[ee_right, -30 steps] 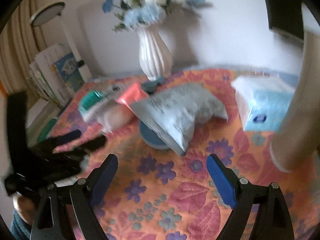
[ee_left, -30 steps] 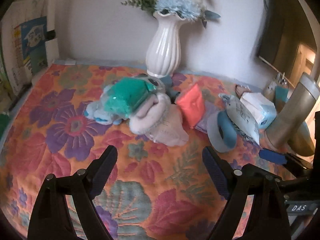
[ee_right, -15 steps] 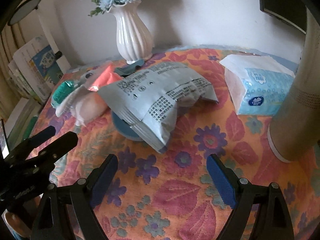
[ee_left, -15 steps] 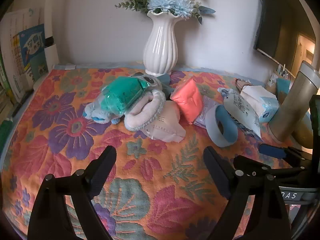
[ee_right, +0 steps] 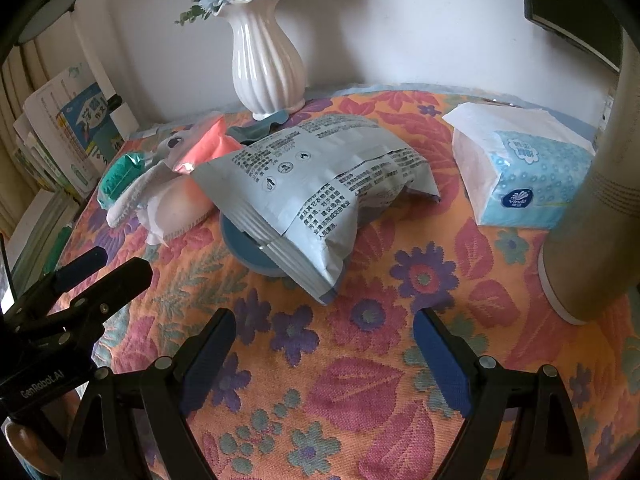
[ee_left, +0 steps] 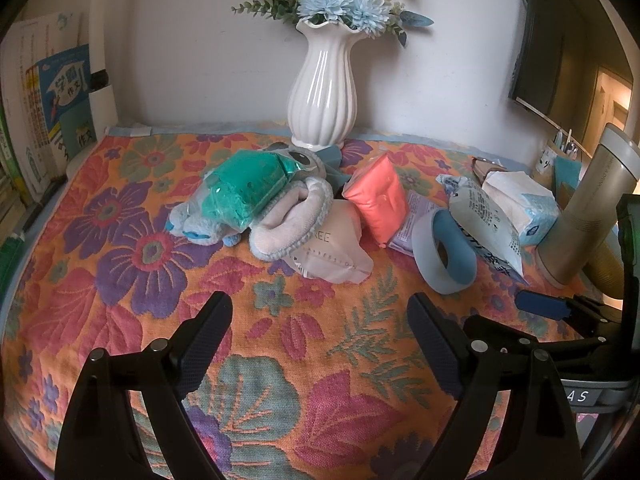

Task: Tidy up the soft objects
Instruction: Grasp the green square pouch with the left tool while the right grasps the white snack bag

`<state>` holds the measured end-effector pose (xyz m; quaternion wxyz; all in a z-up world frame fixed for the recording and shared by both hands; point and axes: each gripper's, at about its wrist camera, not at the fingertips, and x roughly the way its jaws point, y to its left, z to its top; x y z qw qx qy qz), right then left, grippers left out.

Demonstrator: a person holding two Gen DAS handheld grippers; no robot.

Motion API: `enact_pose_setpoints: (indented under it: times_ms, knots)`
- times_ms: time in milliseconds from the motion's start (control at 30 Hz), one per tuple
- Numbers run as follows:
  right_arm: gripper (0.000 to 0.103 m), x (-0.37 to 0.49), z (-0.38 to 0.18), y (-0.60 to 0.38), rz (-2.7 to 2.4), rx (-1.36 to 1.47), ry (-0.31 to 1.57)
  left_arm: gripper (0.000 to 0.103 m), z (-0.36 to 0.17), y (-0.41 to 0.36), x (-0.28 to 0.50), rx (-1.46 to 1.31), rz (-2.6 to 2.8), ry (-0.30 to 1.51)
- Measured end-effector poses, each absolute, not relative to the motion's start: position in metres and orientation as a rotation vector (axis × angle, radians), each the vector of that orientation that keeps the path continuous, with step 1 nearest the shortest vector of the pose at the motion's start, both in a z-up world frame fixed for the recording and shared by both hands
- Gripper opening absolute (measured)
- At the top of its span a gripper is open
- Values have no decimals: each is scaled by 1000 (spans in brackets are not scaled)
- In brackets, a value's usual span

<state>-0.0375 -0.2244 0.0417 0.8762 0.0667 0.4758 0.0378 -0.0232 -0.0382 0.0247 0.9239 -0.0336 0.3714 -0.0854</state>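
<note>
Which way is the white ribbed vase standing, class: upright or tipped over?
Upright. The white vase stands on its base at the back of the floral cloth, neck pointing up and blue flowers rising from its mouth.

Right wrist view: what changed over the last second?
The camera steadied and closed in on the grey-blue printed pouch, the vase sliding toward the frame's upper left. Right gripper stayed open, empty. Nothing grabbed or released; the pile lies as before.

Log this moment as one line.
left gripper: open, empty | right gripper: open, empty | grey pouch: on blue ring | nothing sorted
</note>
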Motion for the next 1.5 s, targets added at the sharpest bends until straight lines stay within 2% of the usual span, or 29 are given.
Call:
enact_pose_setpoints:
  times_ms: [233, 500, 600, 800, 1000, 1033, 1067, 1100, 1133, 1300, 1400, 1433, 1467, 1500]
  knots:
    - [89, -37, 41, -223, 77, 135, 995, 88, 27, -25, -24, -133, -178, 747]
    - [89, -44, 48, -227, 57, 145, 943, 88, 12, 50, -14, -557, -206, 797]
    - [89, -53, 58, -231, 67, 168, 900, 88, 14, 69, -15, -614, -195, 840]
    - [90, -35, 81, -235, 157, 354, 925, 88, 57, 78, 6, -503, -229, 827]
    - [90, 7, 85, -258, 31, 590, 941, 88, 48, 48, 53, -295, -234, 853]
    - [90, 11, 84, -263, 10, 620, 936, 85, 43, 44, 55, -276, -242, 857]
    - [90, 14, 82, -268, -10, 651, 936, 77, 39, 41, 56, -264, -251, 855]
    - [90, 19, 78, -273, -23, 685, 946, 50, 35, 38, 55, -250, -268, 846]
    - [90, 23, 74, -276, -25, 715, 958, 44, 32, 37, 55, -236, -273, 850]
    - [90, 41, 55, -272, -44, 780, 1038, 37, 34, 43, 51, -253, -299, 804]
    - [89, 52, 54, -258, -69, 670, 1065, 35, 42, 44, 44, -266, -315, 781]
    - [79, 51, 54, -253, -74, 633, 1070, 35, 45, 45, 39, -268, -318, 772]
    - [72, 50, 56, -250, -78, 587, 1065, 35, 49, 45, 34, -271, -322, 764]
    - [71, 46, 59, -245, -71, 535, 1051, 35, 52, 46, 28, -274, -327, 753]
